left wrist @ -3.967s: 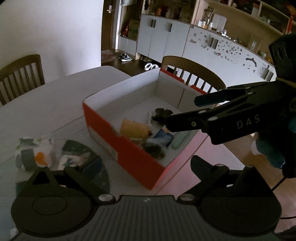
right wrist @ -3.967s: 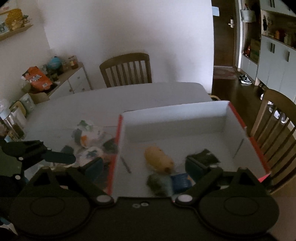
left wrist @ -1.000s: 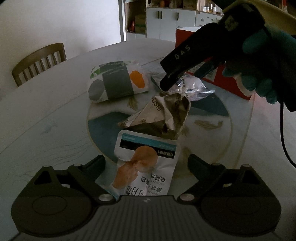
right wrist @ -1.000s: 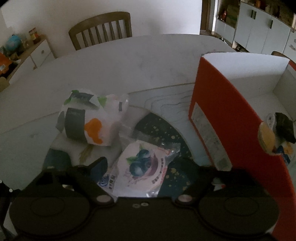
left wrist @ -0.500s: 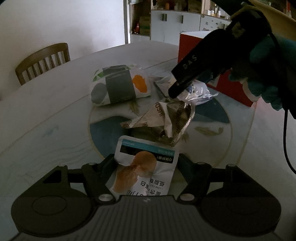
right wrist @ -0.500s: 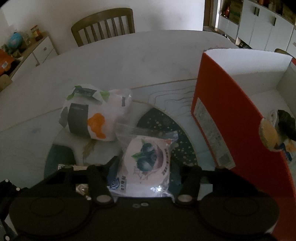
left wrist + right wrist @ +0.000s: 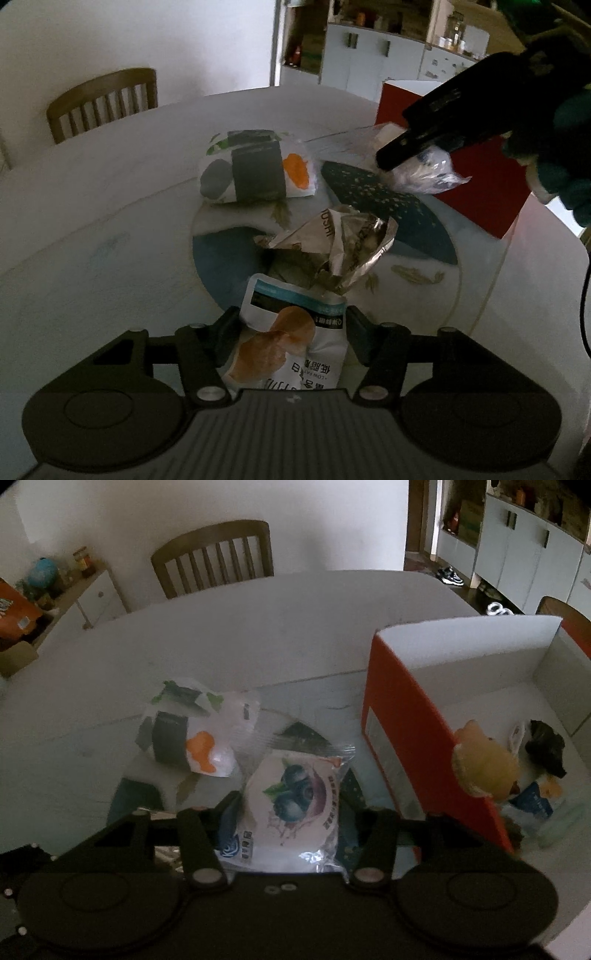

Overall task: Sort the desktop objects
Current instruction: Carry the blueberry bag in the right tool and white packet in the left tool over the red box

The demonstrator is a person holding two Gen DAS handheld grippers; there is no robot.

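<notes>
the white snack pouch (image 7: 291,343) sits low in the frame's centre, and my left gripper (image 7: 291,325) is closing, its jaws pressing both edges. my right gripper (image 7: 291,812) is closing too, pinching the blueberry packet (image 7: 291,805) low centre, with the red box (image 7: 402,746) at right.

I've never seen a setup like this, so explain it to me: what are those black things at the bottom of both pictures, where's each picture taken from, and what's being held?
They are hand-held two-finger grippers, one in each of a person's hands, each with a camera looking along its fingers. In the left one's view, the left gripper is closing its jaws around a white snack packet. In the right one's view, the right gripper is closing on a blueberry packet. On the table lie a crumpled foil wrapper and a patterned packet, beside a red box holding other items.
</notes>
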